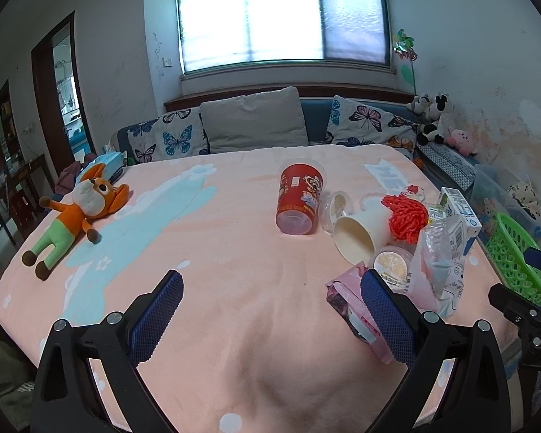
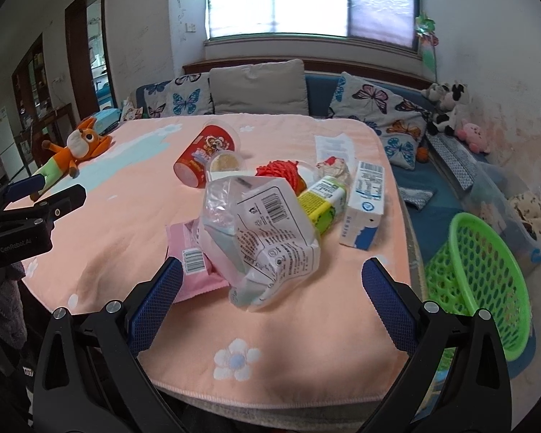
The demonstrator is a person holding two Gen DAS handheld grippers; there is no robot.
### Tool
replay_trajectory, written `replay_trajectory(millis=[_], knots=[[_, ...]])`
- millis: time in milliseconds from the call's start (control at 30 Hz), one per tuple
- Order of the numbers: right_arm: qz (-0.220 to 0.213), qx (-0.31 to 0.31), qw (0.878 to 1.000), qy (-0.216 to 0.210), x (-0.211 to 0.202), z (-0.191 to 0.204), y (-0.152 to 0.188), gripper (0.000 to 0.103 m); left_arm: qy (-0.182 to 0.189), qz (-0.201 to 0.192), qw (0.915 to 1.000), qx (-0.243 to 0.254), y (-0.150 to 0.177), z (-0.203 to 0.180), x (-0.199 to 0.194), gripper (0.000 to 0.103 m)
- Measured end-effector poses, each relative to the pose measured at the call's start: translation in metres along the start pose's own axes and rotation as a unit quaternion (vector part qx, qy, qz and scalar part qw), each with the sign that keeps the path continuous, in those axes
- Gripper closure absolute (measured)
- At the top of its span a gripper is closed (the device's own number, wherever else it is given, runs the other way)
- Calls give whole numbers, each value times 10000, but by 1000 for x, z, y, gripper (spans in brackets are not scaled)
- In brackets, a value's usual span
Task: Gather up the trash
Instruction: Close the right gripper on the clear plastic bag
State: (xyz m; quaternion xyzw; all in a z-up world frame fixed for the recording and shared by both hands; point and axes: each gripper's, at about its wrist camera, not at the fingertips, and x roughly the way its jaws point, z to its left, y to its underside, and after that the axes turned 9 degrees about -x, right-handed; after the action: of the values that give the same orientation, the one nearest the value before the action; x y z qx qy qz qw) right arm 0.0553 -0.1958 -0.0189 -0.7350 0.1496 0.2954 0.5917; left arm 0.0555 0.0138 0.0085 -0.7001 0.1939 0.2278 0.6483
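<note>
A heap of trash lies toward the right edge of a peach blanket (image 2: 306,324): a crumpled clear wrapper (image 2: 267,238) nearest the front edge, with a pink packet (image 2: 194,267), a white carton (image 2: 366,202), red netting (image 2: 283,171) and a red cup (image 2: 207,155) on its side behind. The right gripper (image 2: 272,281) hovers with fingers spread wide, the wrapper just ahead between them, untouched. The left gripper (image 1: 272,296) is equally wide open over bare blanket, the pink packet at its right finger (image 1: 386,317); a green basket (image 2: 487,281) stands off the blanket's right edge.

a lived-in room of a home: a table under a peach flowered blanket (image 1: 234,288), a sofa with butterfly cushions (image 1: 169,137) beneath a wide window (image 1: 285,14), plush toys (image 1: 432,119) in the corner, and a doorway (image 1: 63,90) to further rooms.
</note>
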Motion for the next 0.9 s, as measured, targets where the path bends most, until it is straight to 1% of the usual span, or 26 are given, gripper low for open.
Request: replay_trajectory(millis=[367, 567, 733, 833, 900], knots=[[96, -390, 9988, -281, 46, 1, -20, 4, -55, 201, 9998, -72, -7, 9, 26, 7], [121, -776, 9961, -404, 69, 3, -32, 4, -69, 358, 9993, -86, -7, 12, 41, 7], [251, -938, 9941, -476, 87, 2, -36, 4, -46, 513, 9986, -139, -5, 15, 51, 7], [289, -977, 9935, -499, 92, 3, -36, 7, -22, 615, 9980, -144, -2, 16, 56, 7], [292, -960, 9933, -569, 93, 2, -35, 16, 11, 672, 9976, -141, -1, 16, 58, 7]])
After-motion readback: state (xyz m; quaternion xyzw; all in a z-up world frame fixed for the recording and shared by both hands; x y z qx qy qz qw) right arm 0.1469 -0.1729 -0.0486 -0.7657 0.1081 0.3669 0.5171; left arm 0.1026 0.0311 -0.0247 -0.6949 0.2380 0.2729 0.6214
